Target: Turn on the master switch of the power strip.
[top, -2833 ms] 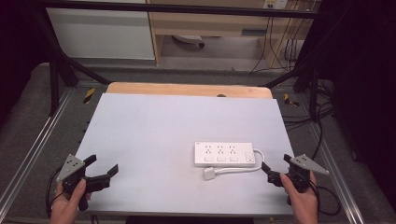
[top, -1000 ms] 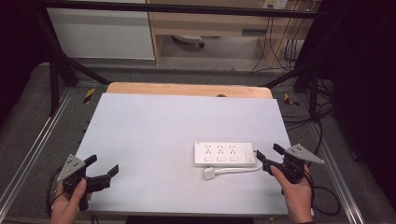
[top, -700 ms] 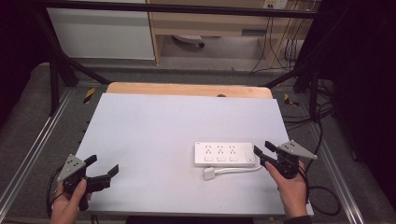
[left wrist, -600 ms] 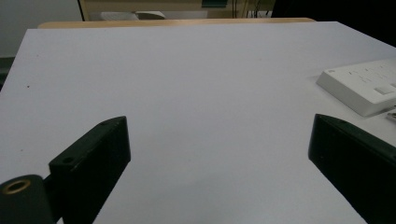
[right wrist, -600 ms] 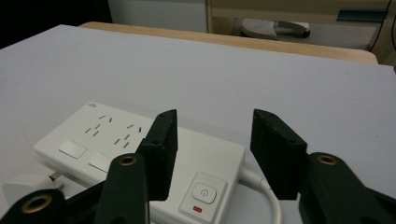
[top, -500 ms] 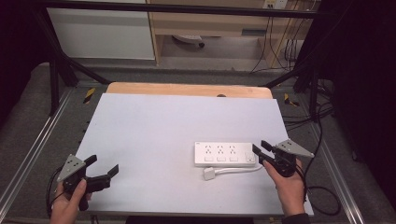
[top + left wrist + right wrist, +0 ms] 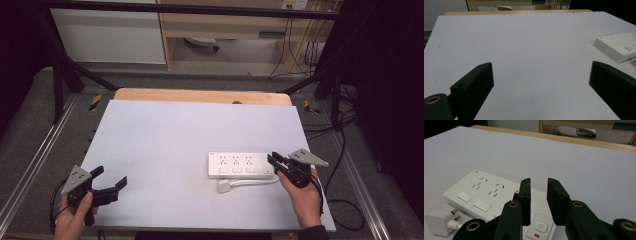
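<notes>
A white power strip (image 7: 239, 165) lies flat on the right half of the white table (image 7: 190, 130). Its short cord curls back to a white plug (image 7: 223, 186) lying loose in front of it. My right gripper (image 7: 272, 160) hovers over the strip's right end. In the right gripper view its jaws (image 7: 537, 181) are drawn almost together with nothing between them, just above the strip (image 7: 481, 192) and its power button (image 7: 539, 225); the plug (image 7: 437, 221) lies at lower left. My left gripper (image 7: 110, 176) rests open at the table's near left corner, far from the strip (image 7: 619, 46).
A wooden strip (image 7: 200, 95) borders the table's far edge. Metal rails (image 7: 40, 160) run along both sides. Black cables (image 7: 345, 205) trail on the floor to the right. The table's left and middle are bare white surface.
My right gripper has moved left from the table's right edge to the strip's right end, and its jaws have narrowed. The left gripper has stayed still.
</notes>
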A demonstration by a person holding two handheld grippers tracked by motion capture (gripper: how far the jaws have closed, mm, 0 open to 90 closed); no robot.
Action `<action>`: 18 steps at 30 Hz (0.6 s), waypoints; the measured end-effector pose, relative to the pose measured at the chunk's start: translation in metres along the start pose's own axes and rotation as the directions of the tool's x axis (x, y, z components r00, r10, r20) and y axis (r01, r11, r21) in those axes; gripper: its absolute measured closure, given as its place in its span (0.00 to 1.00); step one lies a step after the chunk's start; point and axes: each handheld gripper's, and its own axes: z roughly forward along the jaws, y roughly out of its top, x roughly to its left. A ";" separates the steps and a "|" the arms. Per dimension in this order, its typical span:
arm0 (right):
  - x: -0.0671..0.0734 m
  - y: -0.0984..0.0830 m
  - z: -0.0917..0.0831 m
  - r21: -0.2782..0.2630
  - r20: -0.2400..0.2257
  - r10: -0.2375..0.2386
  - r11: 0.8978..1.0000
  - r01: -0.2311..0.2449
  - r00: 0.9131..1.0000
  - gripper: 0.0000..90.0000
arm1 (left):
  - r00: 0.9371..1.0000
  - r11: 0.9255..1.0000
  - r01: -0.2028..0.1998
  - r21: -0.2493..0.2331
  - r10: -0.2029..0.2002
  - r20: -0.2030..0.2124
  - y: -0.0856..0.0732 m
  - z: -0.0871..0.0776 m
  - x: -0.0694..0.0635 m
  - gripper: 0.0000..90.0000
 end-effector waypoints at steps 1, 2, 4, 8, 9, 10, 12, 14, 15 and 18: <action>0.000 0.000 0.000 0.000 0.000 0.000 1.000 0.000 1.000 0.83 | 1.000 1.000 0.000 0.000 0.000 0.000 0.000 0.000 0.000 0.06; 0.000 0.000 0.000 -0.001 0.000 0.000 1.000 0.000 1.000 0.84 | 1.000 1.000 0.001 0.000 -0.001 0.000 0.000 0.000 0.000 0.06; -0.001 -0.002 0.001 0.008 0.001 0.004 1.000 -0.004 1.000 0.89 | 1.000 1.000 0.000 0.000 0.000 0.000 0.000 0.000 0.000 0.06; -0.001 -0.004 0.003 0.010 -0.004 0.009 1.000 -0.009 1.000 0.94 | 1.000 1.000 0.000 -0.001 0.000 0.000 0.000 0.000 0.000 0.06; -0.001 -0.004 0.003 0.010 -0.004 0.009 1.000 -0.009 1.000 0.94 | 1.000 1.000 0.001 -0.001 -0.001 0.000 0.000 0.000 0.000 0.06; -0.001 -0.004 0.003 0.012 -0.006 0.003 1.000 -0.003 1.000 0.96 | 1.000 1.000 0.002 -0.001 -0.002 0.000 0.000 0.000 0.000 0.06; 0.000 -0.005 0.004 0.013 -0.009 0.004 1.000 -0.004 1.000 0.97 | 1.000 1.000 0.000 -0.001 0.000 -0.001 0.000 0.000 0.000 0.06; 0.001 -0.005 0.005 0.019 -0.014 0.004 1.000 -0.003 1.000 0.98 | 1.000 1.000 0.000 -0.001 0.000 0.000 0.000 0.000 0.000 0.06; 0.002 -0.005 0.006 0.025 -0.020 0.004 1.000 -0.003 1.000 0.99 | 1.000 1.000 0.000 -0.001 0.000 -0.001 0.000 0.000 0.000 0.06; 0.003 -0.006 0.007 0.031 -0.025 0.004 1.000 -0.003 1.000 0.99 | 1.000 1.000 0.001 -0.002 -0.001 -0.002 0.000 0.000 0.000 0.06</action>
